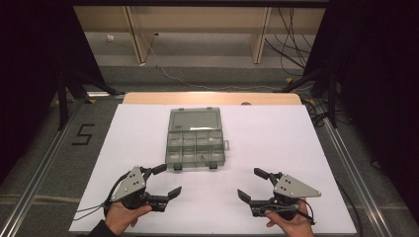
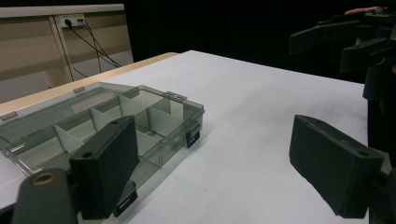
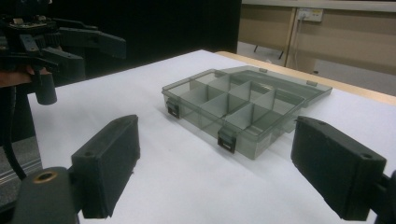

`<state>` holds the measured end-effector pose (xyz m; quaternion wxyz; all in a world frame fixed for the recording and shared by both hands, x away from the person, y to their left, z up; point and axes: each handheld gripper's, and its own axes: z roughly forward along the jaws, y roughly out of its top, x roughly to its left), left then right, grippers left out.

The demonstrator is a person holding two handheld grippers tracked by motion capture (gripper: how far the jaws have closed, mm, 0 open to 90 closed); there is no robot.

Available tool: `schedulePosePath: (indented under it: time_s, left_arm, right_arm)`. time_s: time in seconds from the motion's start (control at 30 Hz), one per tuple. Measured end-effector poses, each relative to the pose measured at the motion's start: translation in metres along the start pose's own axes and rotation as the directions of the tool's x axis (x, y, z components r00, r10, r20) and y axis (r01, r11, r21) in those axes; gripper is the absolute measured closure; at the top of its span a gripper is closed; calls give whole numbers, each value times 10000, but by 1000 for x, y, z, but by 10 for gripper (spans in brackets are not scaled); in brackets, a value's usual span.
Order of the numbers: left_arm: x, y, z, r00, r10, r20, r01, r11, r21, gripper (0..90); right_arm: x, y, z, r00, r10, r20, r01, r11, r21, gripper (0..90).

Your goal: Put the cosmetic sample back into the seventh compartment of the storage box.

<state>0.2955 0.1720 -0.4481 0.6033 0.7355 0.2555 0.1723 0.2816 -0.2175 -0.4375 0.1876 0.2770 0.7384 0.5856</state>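
While both hands wait low, near edge of the white table [image 1: 276,138] — organizer box [image 1: 195,139] parked at the middle of that sheet, lid thrown back flat toward the far side, dividers showing, two dark latches [image 1: 177,167] hanging off the near wall.

Left gripper [image 1: 162,181] just off the box's near-left corner, jaws spread wide, nothing between them. Right gripper [image 1: 252,182] off the box's near-right, further out, also splayed and empty. From the left gripper view, box [image 2: 116,121] sitting close behind the left jaw; from the right gripper view, box [image 3: 243,105] squarely ahead, between the two jaws.

Looks like thin clear plastic: probably light, stiff at the walls, a touch slick, likely to skate on the smooth sheet if nudged from one side only. Lid probably floppy on its hinge. Compartments mostly bare as far as can be made out; small contents too blurred to call. Best holds, by the look of it: the near wall beside a latch, or the lid's free far edge, pinched thin.

Plenty of open sheet left, right and near of the box; far of the box, a wooden strip, then the drop-off.
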Motion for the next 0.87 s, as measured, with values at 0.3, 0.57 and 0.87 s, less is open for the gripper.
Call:
schedulePosePath:
  time_s: [0.3,0.57,0.87]
  left_arm:
    - [0,0,1,10000,2,11,-2,10000,75,156]
    - [0,0,3,10000,35,67,-36,10000,89,156]
    - [1,0,2,10000,-67,-12,67,10000,13,156]
  right_arm:
    - [0,0,0,10000,12,-3,-12,10000,5,166]
    - [0,0,0,10000,23,-3,-23,10000,18,165]
    - [0,0,0,10000,0,14,0,10000,3,166]
